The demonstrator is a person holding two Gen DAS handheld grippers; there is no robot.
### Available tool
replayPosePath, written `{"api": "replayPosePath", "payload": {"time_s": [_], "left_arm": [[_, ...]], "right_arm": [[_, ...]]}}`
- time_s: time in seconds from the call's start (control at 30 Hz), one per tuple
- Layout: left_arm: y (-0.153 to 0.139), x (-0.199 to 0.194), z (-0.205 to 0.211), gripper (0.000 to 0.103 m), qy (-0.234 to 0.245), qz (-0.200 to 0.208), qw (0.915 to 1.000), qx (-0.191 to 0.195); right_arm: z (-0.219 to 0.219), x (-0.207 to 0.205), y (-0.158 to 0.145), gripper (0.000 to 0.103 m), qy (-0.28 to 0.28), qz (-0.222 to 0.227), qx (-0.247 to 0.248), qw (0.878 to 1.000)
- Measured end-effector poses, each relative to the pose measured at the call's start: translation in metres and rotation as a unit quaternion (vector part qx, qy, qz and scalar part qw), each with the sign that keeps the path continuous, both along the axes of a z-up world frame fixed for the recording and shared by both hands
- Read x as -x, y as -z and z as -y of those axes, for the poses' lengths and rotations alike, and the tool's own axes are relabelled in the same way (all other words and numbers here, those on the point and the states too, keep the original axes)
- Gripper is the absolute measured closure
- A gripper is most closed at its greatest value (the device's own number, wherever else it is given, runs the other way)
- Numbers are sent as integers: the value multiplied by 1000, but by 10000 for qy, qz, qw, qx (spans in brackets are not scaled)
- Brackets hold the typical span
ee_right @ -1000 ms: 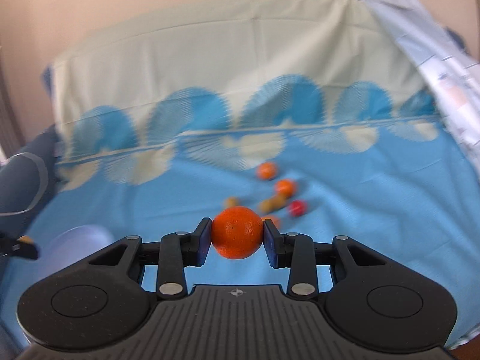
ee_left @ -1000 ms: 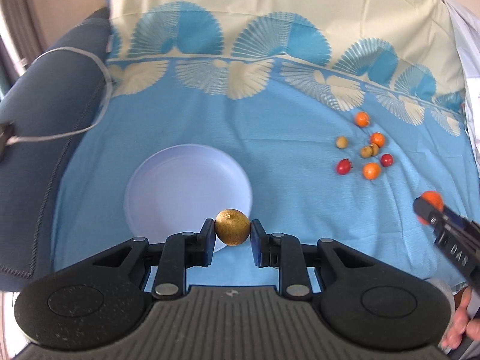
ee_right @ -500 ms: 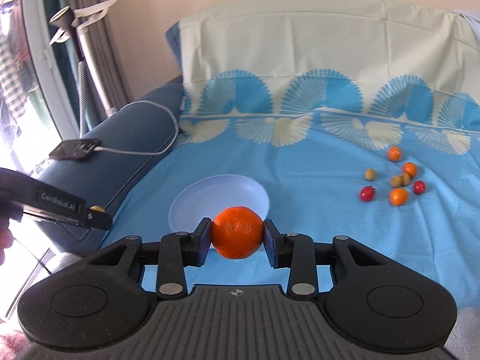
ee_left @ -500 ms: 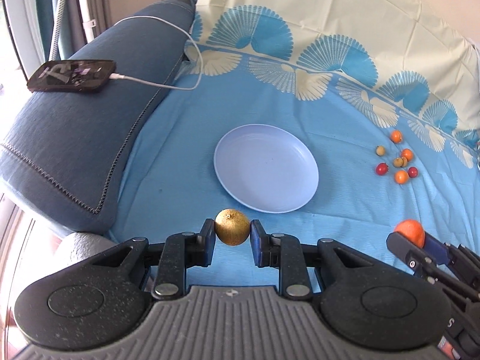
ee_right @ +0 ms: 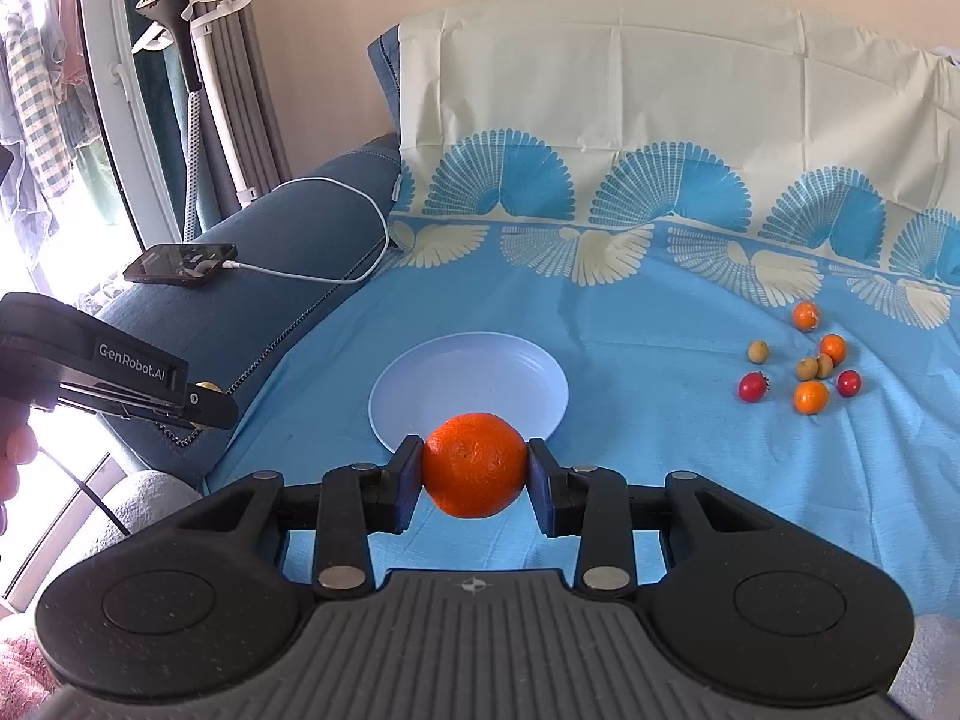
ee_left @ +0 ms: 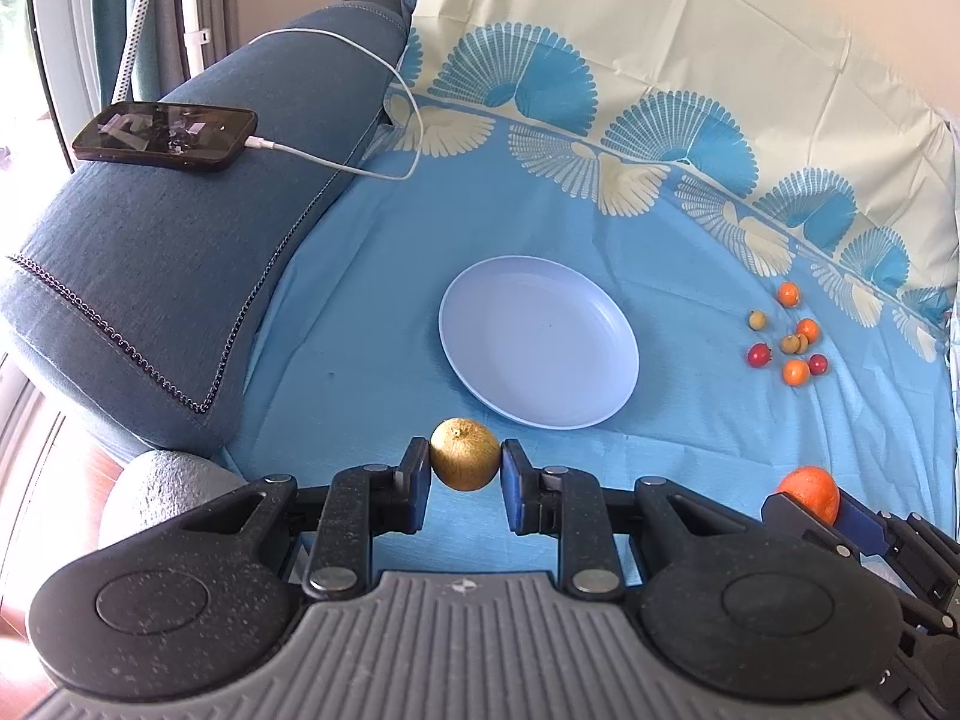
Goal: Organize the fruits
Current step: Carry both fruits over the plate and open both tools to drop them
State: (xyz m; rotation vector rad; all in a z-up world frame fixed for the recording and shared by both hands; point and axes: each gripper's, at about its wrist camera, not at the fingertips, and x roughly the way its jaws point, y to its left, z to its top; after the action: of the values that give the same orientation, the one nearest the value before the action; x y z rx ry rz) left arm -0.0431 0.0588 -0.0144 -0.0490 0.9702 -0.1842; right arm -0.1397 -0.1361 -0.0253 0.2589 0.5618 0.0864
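Observation:
My left gripper (ee_left: 465, 465) is shut on a small golden-brown round fruit (ee_left: 465, 454), held above the near edge of the blue cloth, just short of the pale lavender plate (ee_left: 474, 336). My right gripper (ee_right: 474, 474) is shut on an orange mandarin (ee_right: 474, 465), in front of the same plate (ee_right: 396, 396), which holds nothing. In the left wrist view the right gripper (ee_left: 807, 501) shows at the lower right with the mandarin (ee_left: 810, 489). In the right wrist view the left gripper (ee_right: 207, 402) enters from the left. Several small fruits (ee_left: 795, 372) (ee_right: 810, 396), orange, red and tan, lie loose at the right.
A patterned blue and cream cloth (ee_left: 600, 192) covers the sofa seat and back. A phone (ee_left: 165, 135) with a white charging cable (ee_left: 384, 66) rests on the blue armrest (ee_left: 150, 252) at the left. A garment steamer stand (ee_right: 189, 48) and curtains are beyond the armrest.
Both grippers have drawn back from the plate and the loose fruits, each still holding its fruit. The armrest, phone and room at the left have come into view. Little moved in the last half second.

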Motion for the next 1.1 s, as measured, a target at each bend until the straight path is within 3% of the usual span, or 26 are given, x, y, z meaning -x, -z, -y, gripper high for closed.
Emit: {"api": "replayPosePath", "payload": {"time_s": [0.5, 1.1], "left_arm": [[7, -23, 2, 76, -81, -73, 9999, -26], [45, -115, 33, 76, 2, -218, 9996, -174]], "right_arm": [[2, -14, 7, 65, 11, -172, -44, 9998], [-10, -112, 36, 65, -262, -461, 80, 9986]]}}
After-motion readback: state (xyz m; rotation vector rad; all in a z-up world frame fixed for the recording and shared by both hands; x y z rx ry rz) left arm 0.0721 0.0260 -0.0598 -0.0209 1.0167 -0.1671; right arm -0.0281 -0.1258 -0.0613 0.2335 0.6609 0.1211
